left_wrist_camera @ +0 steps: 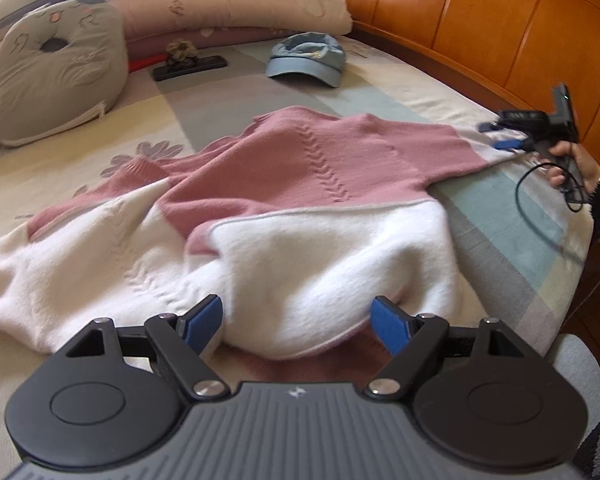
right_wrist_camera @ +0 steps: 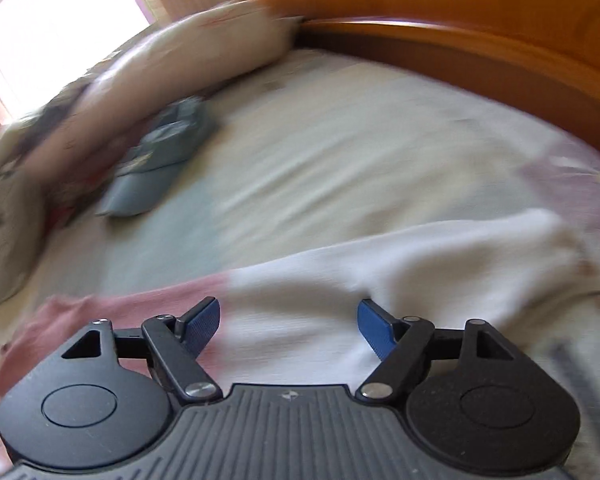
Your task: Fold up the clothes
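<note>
A pink and white knitted sweater (left_wrist_camera: pixel 300 184) lies spread and rumpled across the bed. Its white lower part bulges between the blue pads (left_wrist_camera: pixel 204 320) of my left gripper (left_wrist_camera: pixel 296 320), whose jaws stand wide apart and do not pinch the cloth. In the left wrist view my right gripper (left_wrist_camera: pixel 496 136) is at the far right, at the end of one sleeve, held by a hand in a dark sleeve. The blurred right wrist view shows my right gripper (right_wrist_camera: pixel 288 324) open just over the sleeve (right_wrist_camera: pixel 340 280), where pink meets white, with nothing clamped.
A blue cap (left_wrist_camera: pixel 306 60) lies beyond the sweater. A grey cushion (left_wrist_camera: pixel 56 76), a dark phone (left_wrist_camera: pixel 190 67) and rolled bedding (left_wrist_camera: pixel 240 4) sit at the back. A wooden headboard (left_wrist_camera: pixel 500 32) curves along the right. A black cable (left_wrist_camera: pixel 540 188) hangs from the right gripper.
</note>
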The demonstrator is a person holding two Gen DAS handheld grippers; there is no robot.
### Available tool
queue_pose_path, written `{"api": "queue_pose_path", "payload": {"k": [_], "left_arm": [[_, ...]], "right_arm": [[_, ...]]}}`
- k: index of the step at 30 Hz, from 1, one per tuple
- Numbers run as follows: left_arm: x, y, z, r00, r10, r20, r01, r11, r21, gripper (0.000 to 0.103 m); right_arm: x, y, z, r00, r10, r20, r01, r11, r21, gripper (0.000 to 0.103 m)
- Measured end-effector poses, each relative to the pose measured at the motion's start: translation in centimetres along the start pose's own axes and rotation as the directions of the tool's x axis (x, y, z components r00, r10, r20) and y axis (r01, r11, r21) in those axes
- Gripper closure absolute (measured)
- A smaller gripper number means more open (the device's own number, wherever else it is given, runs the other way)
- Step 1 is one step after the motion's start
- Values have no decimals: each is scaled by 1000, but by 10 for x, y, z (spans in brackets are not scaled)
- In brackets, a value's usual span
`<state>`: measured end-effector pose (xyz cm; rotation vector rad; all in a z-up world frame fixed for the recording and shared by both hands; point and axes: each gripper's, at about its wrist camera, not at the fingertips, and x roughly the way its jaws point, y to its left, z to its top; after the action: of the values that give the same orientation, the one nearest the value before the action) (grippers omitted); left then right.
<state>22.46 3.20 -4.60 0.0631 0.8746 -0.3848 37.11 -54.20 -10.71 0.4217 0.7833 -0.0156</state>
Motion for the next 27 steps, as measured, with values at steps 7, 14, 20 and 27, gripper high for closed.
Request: {"api": "queue_pose_path", "payload": {"k": [7, 14, 20, 27], "left_arm": [[-11, 18, -10, 999, -21, 36, 23, 998, -56, 21], [-12, 50, -24, 999, -8, 40, 14, 987, -158, 21], [-6, 72, -39, 1000, -6, 27, 12, 975, -220, 21], [-3, 99, -53, 998, -16, 57, 34, 947, -320, 21]], "right_arm": [[-19, 74, -7, 1000, 8, -25, -12, 988, -157, 19], [-3, 151, -19, 922, 334, -197, -362, 924, -123, 18], [7, 165, -49, 850, 452, -271, -466, 885, 12, 18], [-2, 150, -100, 804, 515, -297, -495, 857, 144, 14]]}}
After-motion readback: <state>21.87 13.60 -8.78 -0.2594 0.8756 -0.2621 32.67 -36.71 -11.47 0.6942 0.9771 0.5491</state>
